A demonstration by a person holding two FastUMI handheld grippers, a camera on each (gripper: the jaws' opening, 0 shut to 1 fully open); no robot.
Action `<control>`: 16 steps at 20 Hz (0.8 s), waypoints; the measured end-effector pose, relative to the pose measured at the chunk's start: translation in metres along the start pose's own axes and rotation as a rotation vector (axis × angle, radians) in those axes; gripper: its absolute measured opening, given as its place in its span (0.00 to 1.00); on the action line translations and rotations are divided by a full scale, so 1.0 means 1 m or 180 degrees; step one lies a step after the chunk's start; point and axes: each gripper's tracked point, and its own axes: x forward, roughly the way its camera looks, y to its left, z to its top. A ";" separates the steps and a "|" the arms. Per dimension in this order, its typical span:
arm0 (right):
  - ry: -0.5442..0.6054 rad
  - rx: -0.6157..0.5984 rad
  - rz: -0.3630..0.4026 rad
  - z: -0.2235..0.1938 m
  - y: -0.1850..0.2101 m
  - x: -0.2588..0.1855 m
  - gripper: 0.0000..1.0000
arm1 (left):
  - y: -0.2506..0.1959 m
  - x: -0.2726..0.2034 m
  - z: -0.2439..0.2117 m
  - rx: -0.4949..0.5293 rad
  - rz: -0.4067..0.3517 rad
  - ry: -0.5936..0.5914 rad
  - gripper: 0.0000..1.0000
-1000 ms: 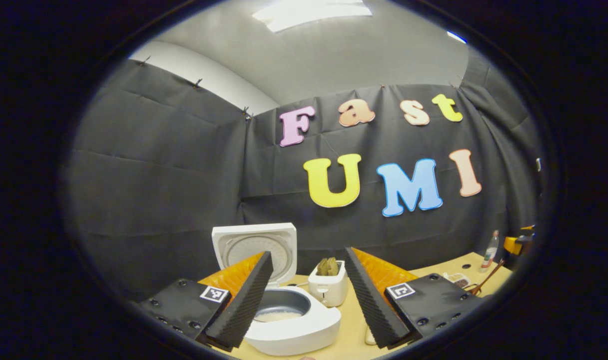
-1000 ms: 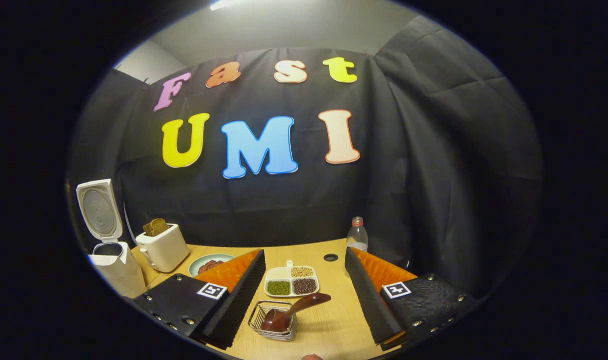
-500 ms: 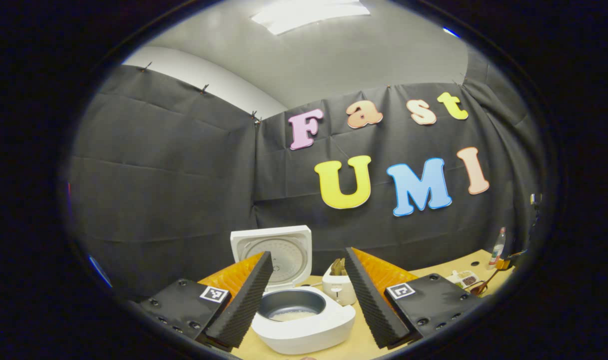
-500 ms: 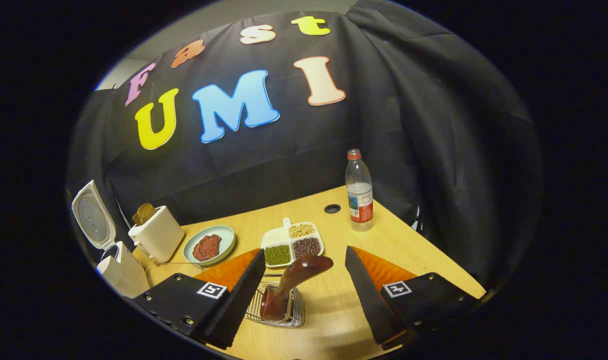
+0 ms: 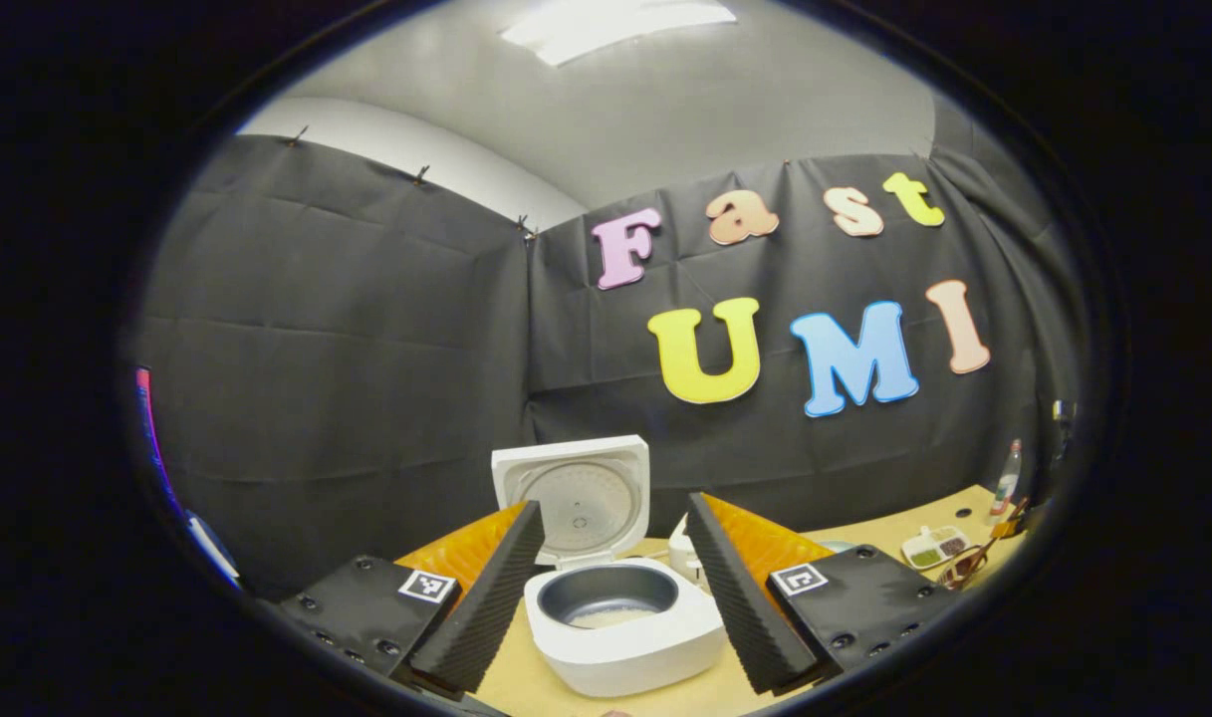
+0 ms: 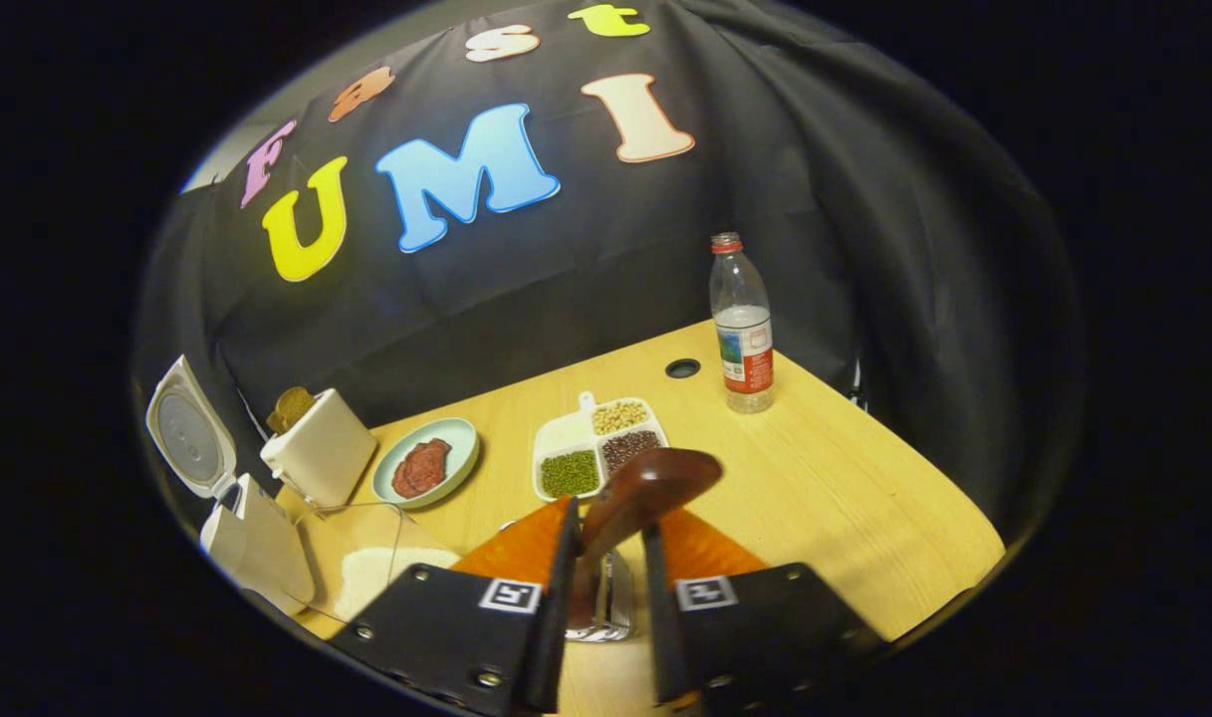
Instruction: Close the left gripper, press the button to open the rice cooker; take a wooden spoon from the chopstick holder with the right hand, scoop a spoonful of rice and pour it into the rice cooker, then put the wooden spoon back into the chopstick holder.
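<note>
Wooden spoon: stands with its handle up in the wire chopstick holder on the table, right gripper view. The right gripper has its fingers drawn in on either side of the handle; they look pressed to it, with no gap visible. The spoon's bowl is hidden between the fingers and inside the holder.

Rice cooker: lid up, one inner pot with a pale layer at the bottom. It sits between the fingers of the left gripper, which are spread wide and hold nothing. In the right gripper view the cooker sits at the far left edge, lid raised; its inside cannot be seen there.

Right gripper view, counted: one toaster with brown bread in its slot, one round plate with a reddish-brown piece of food, one divided dish with three filled compartments (green, dark, pale beans) and a fourth compartment that looks empty, one water bottle, one round hole in the tabletop. A clear container with something white lies just beside the cooker; its edges are hard to trace.

Left gripper view: the toaster is mostly hidden behind a finger. The divided dish and bottle are small at the right edge; something brown beside the dish there is too small to identify.
</note>
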 end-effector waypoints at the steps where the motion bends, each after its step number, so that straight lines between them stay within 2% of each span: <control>1: 0.0014 0.0045 0.0045 0.002 0.005 -0.002 0.28 | 0.003 0.000 -0.001 -0.0008 0.0011 0.0010 0.98; 2: 0.0024 0.0063 0.0079 0.005 0.008 0.001 0.20 | 0.005 0.000 -0.001 -0.0022 0.0020 0.0014 0.99; 3: -0.0005 0.0072 0.0093 0.007 0.014 -0.002 0.16 | 0.007 -0.001 -0.002 -0.0034 0.0026 0.0019 0.96; 4: -0.0005 0.0013 0.0129 0.007 0.019 -0.006 0.11 | 0.010 0.000 -0.001 -0.0043 0.0038 0.0016 0.99; 5: -0.0040 -0.0056 0.0144 0.010 0.024 -0.010 0.11 | 0.013 -0.002 -0.001 -0.0054 0.0045 0.0004 0.99; 6: -0.0094 -0.0118 0.0149 0.017 0.028 -0.014 0.11 | 0.015 -0.001 0.001 -0.0064 0.0048 -0.0004 0.94; 9: -0.0250 -0.0185 0.0152 0.041 0.036 -0.027 0.11 | 0.020 0.000 0.000 -0.0098 0.0043 -0.0023 0.94; 10: -0.0303 -0.0174 0.0165 0.050 0.039 -0.032 0.11 | 0.021 0.001 0.000 -0.0111 0.0034 -0.0022 0.99; 12: -0.0404 -0.0146 0.0203 0.063 0.048 -0.042 0.11 | 0.024 0.001 -0.003 -0.0130 0.0012 -0.0023 1.00; 13: -0.0459 -0.0137 0.0221 0.069 0.054 -0.047 0.11 | 0.025 0.001 -0.005 -0.0135 0.0001 -0.0019 0.94; 14: -0.0510 -0.0125 0.0246 0.076 0.059 -0.052 0.11 | 0.027 0.002 -0.005 -0.0142 -0.0008 -0.0019 1.00; 16: -0.0580 -0.0109 0.0308 0.087 0.073 -0.060 0.11 | 0.033 0.002 -0.007 -0.0174 -0.0023 -0.0013 0.99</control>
